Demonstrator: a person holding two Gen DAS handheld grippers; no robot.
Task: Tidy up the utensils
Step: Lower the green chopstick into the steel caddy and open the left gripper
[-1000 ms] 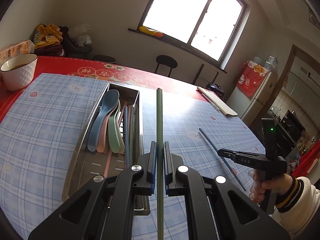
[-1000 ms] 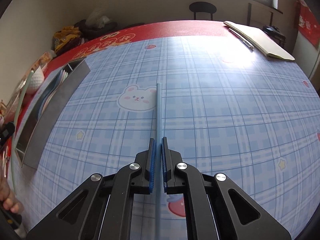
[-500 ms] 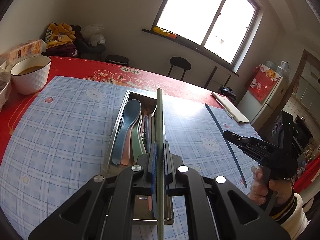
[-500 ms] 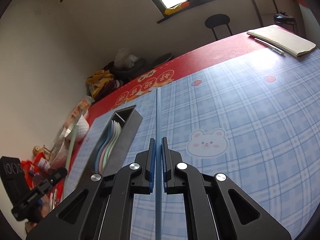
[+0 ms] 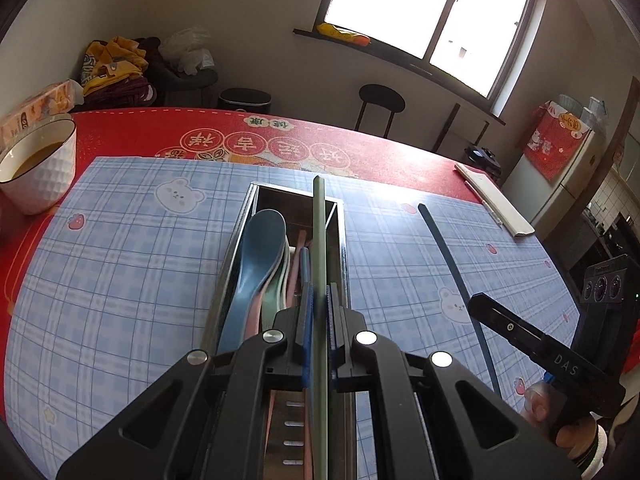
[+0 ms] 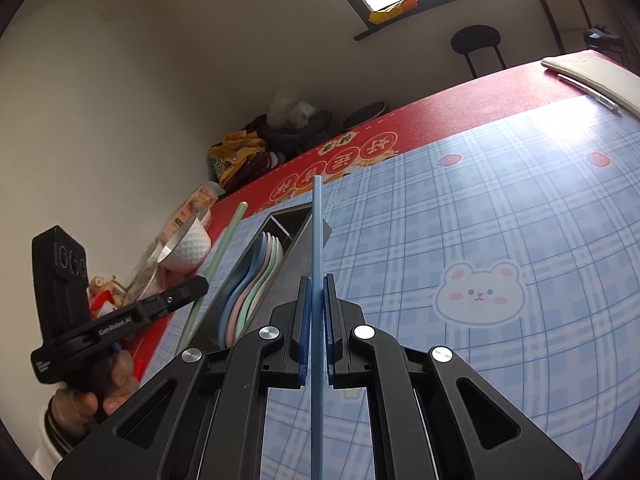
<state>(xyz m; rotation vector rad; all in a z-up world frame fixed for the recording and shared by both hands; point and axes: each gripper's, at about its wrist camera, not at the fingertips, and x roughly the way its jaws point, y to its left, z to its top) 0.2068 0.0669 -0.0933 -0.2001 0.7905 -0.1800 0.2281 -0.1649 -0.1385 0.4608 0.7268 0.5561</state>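
Left gripper [image 5: 318, 312]: fingers pinched tight on a green chopstick [image 5: 319, 240], which runs out ahead of them and hangs over the right-hand side of the metal utensil tray [image 5: 236, 248]. The stick is clear of the tray floor as far as I can judge; no contact visible.

Right gripper [image 6: 316, 308]: fingers closed hard on a blue chopstick [image 6: 317, 240], held in the air above the plaid mat [image 6: 480, 220], just beside the tray's right wall. In the left wrist view the same stick shows as a dark arc off to the tray's right.

Tray sits lengthwise mid-tabletop, its far end toward the red border of the tabletop [image 5: 160, 124]. Inside: stacked spoons [image 5: 256, 264], blue on top, along the left side; pink and blue chopsticks [image 5: 301, 256] already lying in the middle.

White bowl [image 5: 40, 172] with brownish liquid near the left edge, well apart from the work.

Step in hand, my reading: carrying the last two chopsticks to the tray, green one first. Next move calls for lowering the green stick parallel to those in the tray, tip clear of the far wall, then letting go; the blue one follows in the same line. Risk: the stick's tip catching the rim.
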